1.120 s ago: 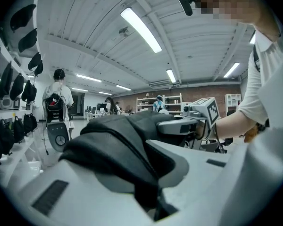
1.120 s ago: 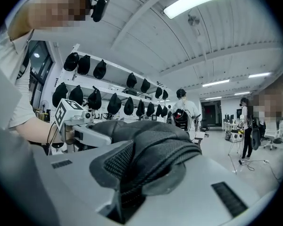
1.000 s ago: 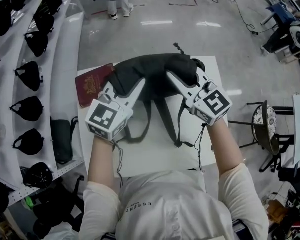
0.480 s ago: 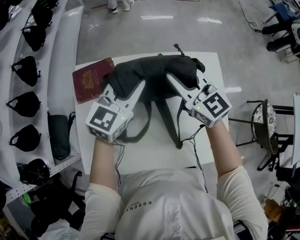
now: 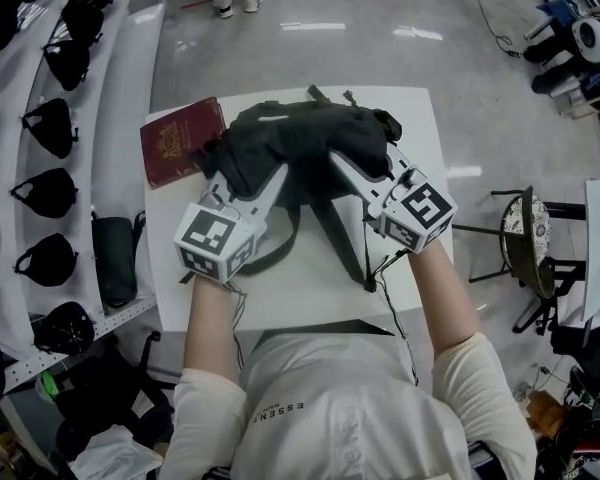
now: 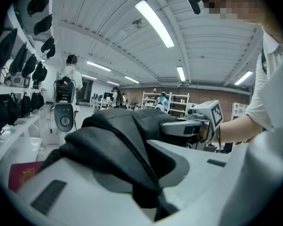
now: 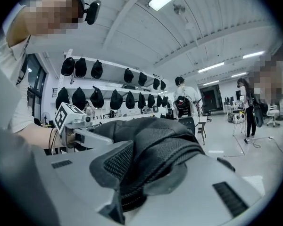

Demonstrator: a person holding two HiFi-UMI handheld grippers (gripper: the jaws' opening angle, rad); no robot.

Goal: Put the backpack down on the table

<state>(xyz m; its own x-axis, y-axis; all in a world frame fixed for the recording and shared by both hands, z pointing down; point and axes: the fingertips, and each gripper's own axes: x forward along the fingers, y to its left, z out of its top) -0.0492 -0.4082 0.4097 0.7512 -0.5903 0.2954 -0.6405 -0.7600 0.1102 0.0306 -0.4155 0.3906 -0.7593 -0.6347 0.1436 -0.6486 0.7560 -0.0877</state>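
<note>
A black backpack [image 5: 305, 143] lies bunched on the white table [image 5: 300, 293], its straps trailing toward me. My left gripper [image 5: 232, 171] is shut on the bag's left side, black fabric [image 6: 118, 149] pinched between its jaws. My right gripper [image 5: 342, 160] is shut on the bag's right side, with mesh padding [image 7: 146, 168] clamped between its jaws. Each gripper shows in the other's view: the right gripper [image 6: 198, 126] across the bag, the left gripper [image 7: 80, 131] likewise.
A dark red passport-like booklet [image 5: 180, 140] lies on the table's far left corner, touching the bag. A white shelf [image 5: 40, 158] with several black caps runs along the left. A stool [image 5: 532, 258] stands to the right. People stand in the background.
Both grippers and the backpack have sunk toward the table and shifted slightly away from me. The bag now spreads wider on the tabletop. Both grips are unchanged.
</note>
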